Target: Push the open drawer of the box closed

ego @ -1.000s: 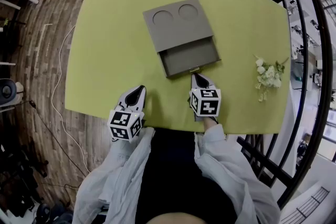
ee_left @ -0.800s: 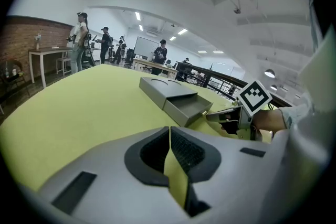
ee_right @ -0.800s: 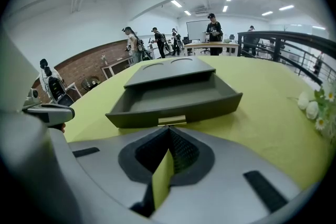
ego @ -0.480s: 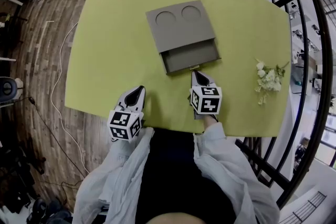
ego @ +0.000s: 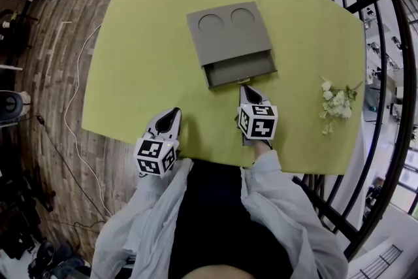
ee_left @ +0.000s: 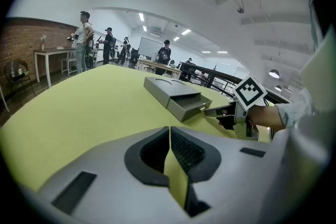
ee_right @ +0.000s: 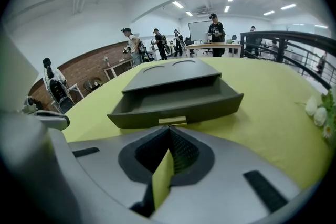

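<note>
A flat grey box [ego: 228, 32] with two round recesses on its lid lies on the yellow-green table [ego: 137, 62]. Its drawer [ego: 239, 70] sticks out a short way toward me, and the inside looks empty. My right gripper [ego: 248, 88] is shut, and its tips press on the small handle tab [ee_right: 172, 120] on the drawer front [ee_right: 173, 110]. My left gripper [ego: 172, 112] is shut and empty, resting near the table's front edge, well left of the box [ee_left: 170, 91]. From the left gripper view, the right gripper [ee_left: 220, 111] shows at the drawer.
A sprig of white flowers [ego: 335, 101] lies on the table at the right. A black metal railing [ego: 385, 23] curves past the table's right side. Wooden floor with a cable [ego: 72, 95] lies on the left. People stand at desks far off.
The drawer has slid further into the box, with my right gripper following it forward. The left gripper has stayed put.
</note>
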Demonstrator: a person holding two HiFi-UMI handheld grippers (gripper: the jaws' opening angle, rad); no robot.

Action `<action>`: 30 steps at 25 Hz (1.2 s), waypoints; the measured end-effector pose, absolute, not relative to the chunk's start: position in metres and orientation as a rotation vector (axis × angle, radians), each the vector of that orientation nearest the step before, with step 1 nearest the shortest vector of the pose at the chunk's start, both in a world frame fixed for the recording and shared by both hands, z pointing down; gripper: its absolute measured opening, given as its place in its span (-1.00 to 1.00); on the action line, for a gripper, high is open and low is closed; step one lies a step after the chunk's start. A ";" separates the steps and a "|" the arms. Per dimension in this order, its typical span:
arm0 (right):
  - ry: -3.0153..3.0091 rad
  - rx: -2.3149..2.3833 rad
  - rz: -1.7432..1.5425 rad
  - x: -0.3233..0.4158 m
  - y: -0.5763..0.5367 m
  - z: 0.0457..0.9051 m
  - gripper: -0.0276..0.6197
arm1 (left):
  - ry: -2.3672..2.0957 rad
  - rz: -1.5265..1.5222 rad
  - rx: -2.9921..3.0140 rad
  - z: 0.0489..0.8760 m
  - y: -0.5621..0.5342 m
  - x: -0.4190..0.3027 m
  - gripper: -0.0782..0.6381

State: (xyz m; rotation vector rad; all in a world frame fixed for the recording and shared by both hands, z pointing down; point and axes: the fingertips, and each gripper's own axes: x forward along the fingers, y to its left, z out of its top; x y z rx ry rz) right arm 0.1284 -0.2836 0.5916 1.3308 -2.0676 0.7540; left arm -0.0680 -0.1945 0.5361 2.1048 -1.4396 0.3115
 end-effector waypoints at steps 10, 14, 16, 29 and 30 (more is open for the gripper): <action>-2.083 1.323 0.756 0.123 -0.295 0.591 -0.89 | -1.460 0.310 2.085 0.537 -0.191 -0.071 -0.71; -2.088 1.324 0.753 0.122 -0.301 0.591 -0.89 | -1.467 0.312 2.080 0.537 -0.192 -0.072 -0.71; -2.091 1.325 0.752 0.119 -0.305 0.591 -0.89 | -1.469 0.315 2.077 0.537 -0.193 -0.074 -0.71; -2.103 1.328 0.735 0.110 -0.329 0.590 -0.89 | -1.458 0.322 2.071 0.540 -0.200 -0.077 -0.71; -2.104 1.327 0.733 0.109 -0.330 0.590 -0.89 | -1.457 0.321 2.072 0.540 -0.201 -0.077 -0.71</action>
